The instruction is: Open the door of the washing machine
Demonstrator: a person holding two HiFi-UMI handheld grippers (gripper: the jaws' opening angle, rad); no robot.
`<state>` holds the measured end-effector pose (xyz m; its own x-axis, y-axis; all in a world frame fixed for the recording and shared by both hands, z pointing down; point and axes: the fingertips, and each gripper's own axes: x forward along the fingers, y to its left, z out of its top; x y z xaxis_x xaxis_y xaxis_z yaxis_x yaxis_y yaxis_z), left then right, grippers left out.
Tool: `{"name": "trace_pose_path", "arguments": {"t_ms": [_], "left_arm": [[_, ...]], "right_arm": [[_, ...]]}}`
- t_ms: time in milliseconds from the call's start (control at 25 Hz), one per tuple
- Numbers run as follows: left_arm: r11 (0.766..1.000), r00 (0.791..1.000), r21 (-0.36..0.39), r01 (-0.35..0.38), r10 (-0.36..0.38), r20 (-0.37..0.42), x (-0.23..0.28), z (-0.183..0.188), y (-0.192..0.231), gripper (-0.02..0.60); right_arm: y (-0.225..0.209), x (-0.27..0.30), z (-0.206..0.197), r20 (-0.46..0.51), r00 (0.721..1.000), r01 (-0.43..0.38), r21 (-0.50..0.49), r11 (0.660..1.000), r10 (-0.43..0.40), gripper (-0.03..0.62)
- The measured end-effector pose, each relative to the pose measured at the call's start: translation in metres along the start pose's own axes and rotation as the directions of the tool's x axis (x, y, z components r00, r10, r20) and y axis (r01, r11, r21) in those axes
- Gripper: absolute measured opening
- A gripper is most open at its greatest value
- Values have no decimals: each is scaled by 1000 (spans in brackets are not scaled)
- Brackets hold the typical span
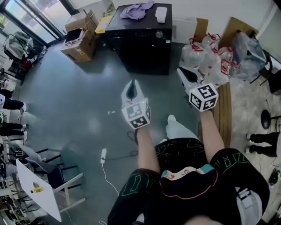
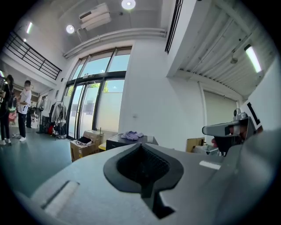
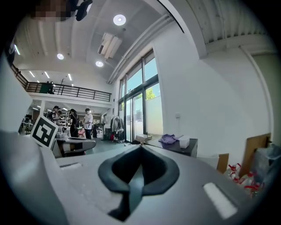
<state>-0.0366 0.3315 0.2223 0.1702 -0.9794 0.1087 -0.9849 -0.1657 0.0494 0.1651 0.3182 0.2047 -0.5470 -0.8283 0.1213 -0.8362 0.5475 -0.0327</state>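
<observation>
The black washing machine (image 1: 142, 41) stands against the far wall, its door closed, with a purple cloth (image 1: 136, 11) and a white box (image 1: 161, 14) on top. It also shows far off as the washing machine (image 2: 127, 141) in the left gripper view and as the washing machine (image 3: 175, 147) in the right gripper view. My left gripper (image 1: 132, 86) is held out over the floor, well short of the machine, shut with nothing in it. My right gripper (image 1: 183, 73) is to its right, also shut and empty, near the plastic bags.
Cardboard boxes (image 1: 81, 37) sit left of the machine. Several tied plastic bags (image 1: 210, 59) are piled to its right by a wooden board (image 1: 224, 110). A power strip with a white cable (image 1: 103, 156) lies on the floor. A white table and chairs (image 1: 41, 184) stand at lower left.
</observation>
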Motion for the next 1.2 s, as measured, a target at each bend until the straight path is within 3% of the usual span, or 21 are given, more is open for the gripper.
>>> {"name": "trace_pose_path", "arguments": {"t_ms": [200, 360, 560, 760, 960, 1200], "left_arm": [[1000, 999, -1, -9, 9, -53, 39, -20, 4, 11], [996, 986, 14, -93, 94, -141, 78, -40, 42, 11], [985, 972, 25, -170, 172, -162, 136, -35, 79, 11], [988, 967, 44, -148, 154, -202, 217, -36, 76, 11], [990, 972, 51, -134, 141, -188, 292, -22, 71, 11], [992, 978, 64, -109, 119, -173, 354, -12, 65, 11]], "right_arm": [[-24, 36, -15, -26, 1000, -15, 27, 1000, 15, 2], [-48, 90, -32, -40, 998, -38, 90, 995, 42, 0], [-75, 166, -38, -70, 994, -73, 119, 990, 82, 1], [-141, 227, -43, -93, 995, -30, 173, 984, 47, 0], [-195, 280, -25, -75, 996, -29, 166, 986, 42, 0], [-229, 326, -9, -52, 997, -46, 155, 987, 55, 1]]}}
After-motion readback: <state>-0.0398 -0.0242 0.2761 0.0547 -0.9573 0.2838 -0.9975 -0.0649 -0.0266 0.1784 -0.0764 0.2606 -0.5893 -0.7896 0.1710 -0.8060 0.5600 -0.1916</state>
